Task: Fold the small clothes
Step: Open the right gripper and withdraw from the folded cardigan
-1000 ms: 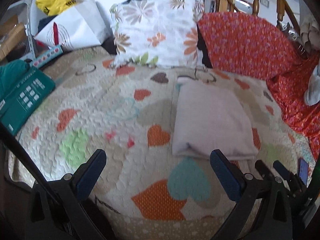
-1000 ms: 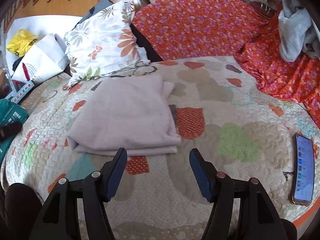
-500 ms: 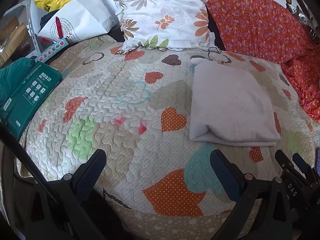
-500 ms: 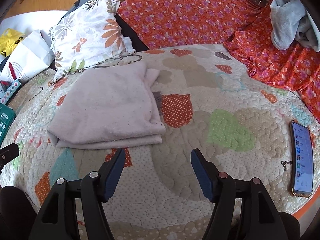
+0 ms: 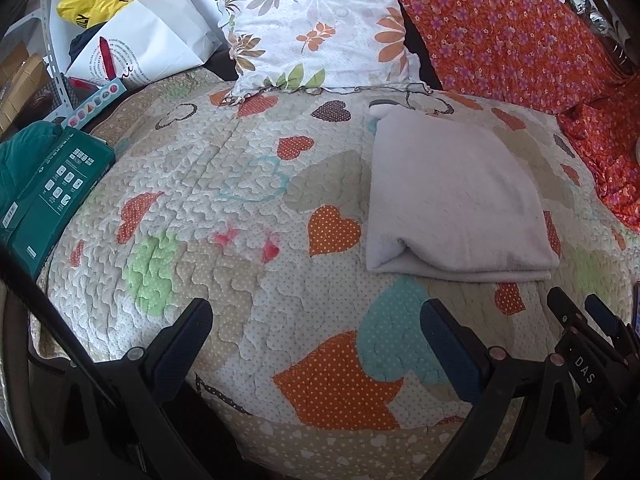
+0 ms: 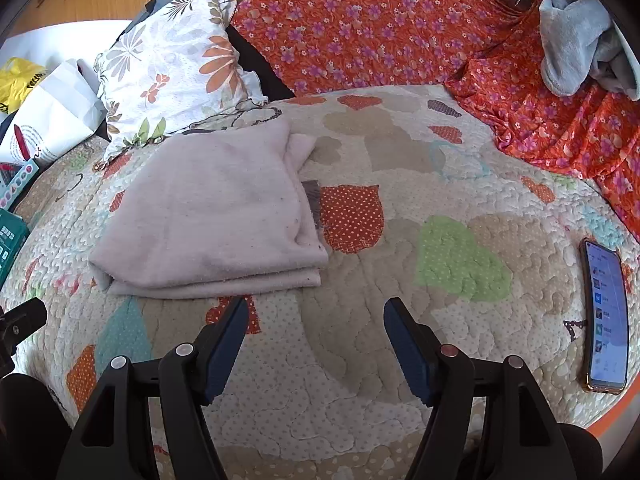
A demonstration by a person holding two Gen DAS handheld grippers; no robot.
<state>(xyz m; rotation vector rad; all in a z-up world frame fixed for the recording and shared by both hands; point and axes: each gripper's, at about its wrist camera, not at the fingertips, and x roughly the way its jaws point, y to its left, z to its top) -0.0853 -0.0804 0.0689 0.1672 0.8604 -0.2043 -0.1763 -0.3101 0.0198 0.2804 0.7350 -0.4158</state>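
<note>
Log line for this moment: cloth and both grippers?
pink cloth: folded, flat on quilt | left gripper: open, empty | right gripper: open, empty, short of cloth | phone: on quilt, apart

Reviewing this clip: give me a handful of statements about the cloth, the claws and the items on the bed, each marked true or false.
1. The pale pink cloth lies folded on the heart-print quilt. True.
2. The right claw grips the cloth. False: it is open, short of the cloth's near edge.
3. A phone lies on the quilt with its screen lit. True.
4. The left claw holds a cloth corner. False: it is open with nothing in it.
5. The floral pillow lies on top of the cloth. False: it stands behind it.
</note>
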